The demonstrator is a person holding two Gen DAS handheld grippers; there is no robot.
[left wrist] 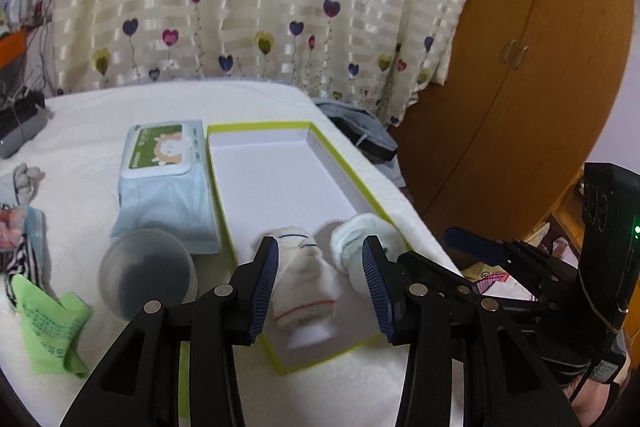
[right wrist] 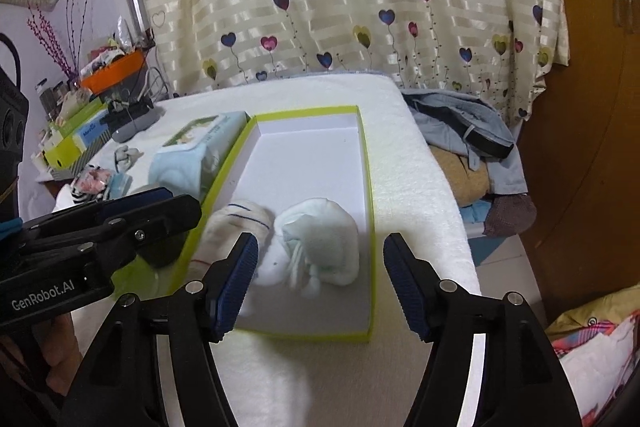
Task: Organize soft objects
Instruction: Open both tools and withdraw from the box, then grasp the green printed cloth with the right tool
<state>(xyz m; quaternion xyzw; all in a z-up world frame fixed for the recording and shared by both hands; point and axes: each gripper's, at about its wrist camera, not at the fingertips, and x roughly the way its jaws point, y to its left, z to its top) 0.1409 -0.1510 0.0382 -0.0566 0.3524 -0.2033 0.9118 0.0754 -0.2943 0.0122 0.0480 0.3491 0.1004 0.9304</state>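
A shallow white box with a lime-green rim [left wrist: 224, 211] [right wrist: 370, 211] lies on the white-covered table. Two rolled socks lie at its near end. A cream sock with blue and red lines [left wrist: 306, 279] [right wrist: 236, 223] is on the left. A pale mint sock bundle [left wrist: 356, 239] [right wrist: 320, 239] lies to its right. My left gripper [left wrist: 320, 279] is open, its fingers on either side of the cream sock, not closed on it. My right gripper [right wrist: 318, 279] is open above the mint bundle, holding nothing. Each gripper shows in the other's view.
A wet-wipes pack [left wrist: 164, 183] lies left of the box, a translucent cup [left wrist: 148, 273] in front of it. A green cloth [left wrist: 52, 327] and striped socks [left wrist: 24, 259] lie at the far left. Clothes [right wrist: 460, 131] are heaped right of the table by a wooden wardrobe [left wrist: 520, 67].
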